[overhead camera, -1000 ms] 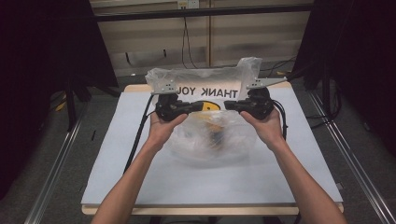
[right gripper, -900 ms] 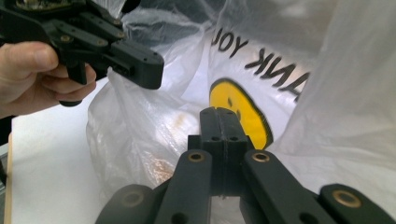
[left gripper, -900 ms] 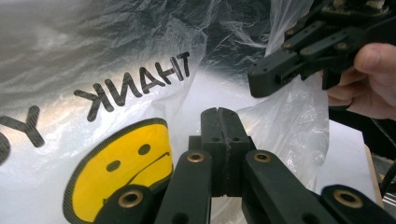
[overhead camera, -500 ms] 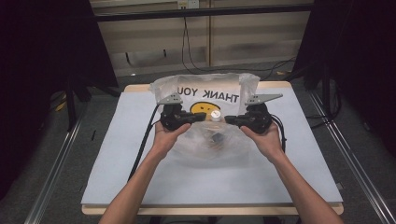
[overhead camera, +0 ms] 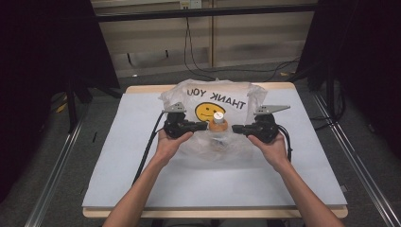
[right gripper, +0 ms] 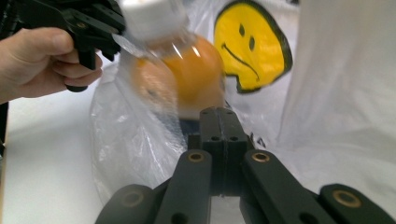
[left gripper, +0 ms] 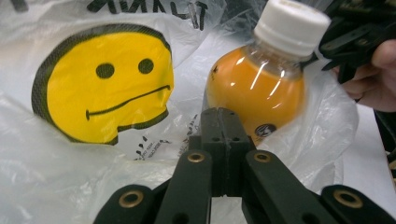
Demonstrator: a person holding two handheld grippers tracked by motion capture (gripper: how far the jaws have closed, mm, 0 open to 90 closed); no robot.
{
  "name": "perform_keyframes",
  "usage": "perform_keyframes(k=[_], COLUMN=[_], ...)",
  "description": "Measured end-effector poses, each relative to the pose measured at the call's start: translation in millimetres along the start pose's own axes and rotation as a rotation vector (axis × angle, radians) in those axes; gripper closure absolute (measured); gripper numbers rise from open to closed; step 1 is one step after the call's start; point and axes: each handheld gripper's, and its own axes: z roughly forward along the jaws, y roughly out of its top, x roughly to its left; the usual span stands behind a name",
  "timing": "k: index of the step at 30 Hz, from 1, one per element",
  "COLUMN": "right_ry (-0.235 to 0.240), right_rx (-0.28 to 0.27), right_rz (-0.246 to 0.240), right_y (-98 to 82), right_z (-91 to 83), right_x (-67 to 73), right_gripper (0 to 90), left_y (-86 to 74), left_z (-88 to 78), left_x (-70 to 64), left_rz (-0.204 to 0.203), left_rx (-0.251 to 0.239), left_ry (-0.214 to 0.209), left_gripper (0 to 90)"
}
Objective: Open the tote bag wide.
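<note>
Bottle blurred in the right gripper view; its base hidden behind the bag folds.

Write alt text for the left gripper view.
A bottle of orange liquid with a white cap stands inside a clear plastic bag printed with a yellow smiley face. The left gripper, jaws shut, points at it from below.

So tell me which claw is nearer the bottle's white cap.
Left, though only slightly. The left claw reaches close in beside the white cap from the left, while the right claw sits a little farther off to its right.
</note>
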Motion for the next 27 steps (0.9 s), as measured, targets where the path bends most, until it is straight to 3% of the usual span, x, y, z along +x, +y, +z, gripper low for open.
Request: perform_keyframes(k=[6,11,17,23,24,27], right_ry=[-0.004,-0.008,-0.034,-0.054,-0.059,-0.063], right_rx=[0.044,0.063,0.112,0.152,0.165,0.186], right_rz=[0.035,0.054,0.095,0.091,0.085,0.091], right_y=[-25.5,-34.7,-47.3,-53.0,-53.8,-55.9], right_z=[12.1,15.0,17.5,19.3,19.9,20.3], right_x=[-9.9,-18.9,-33.6,-38.1,-38.4,-40.3], right_gripper=[90.0,90.0,90.0,90.0,90.0,90.0], left_y=[-12.1,-21.3,-37.2,-52.6,-54.2,-59.0], left_z=[9.3,8.8,8.6,6.6,5.0,4.2], left_x=[2.9,8.4,19.0,28.7,33.2,39.0], left_rz=[-0.004,-0.019,-0.070,-0.106,-0.068,-0.098], left_rx=[0.057,0.065,0.088,0.130,0.146,0.146], left_ry=[0.014,0.018,0.055,0.082,0.092,0.088], left_gripper=[90.0,90.0,90.0,90.0,90.0,90.0])
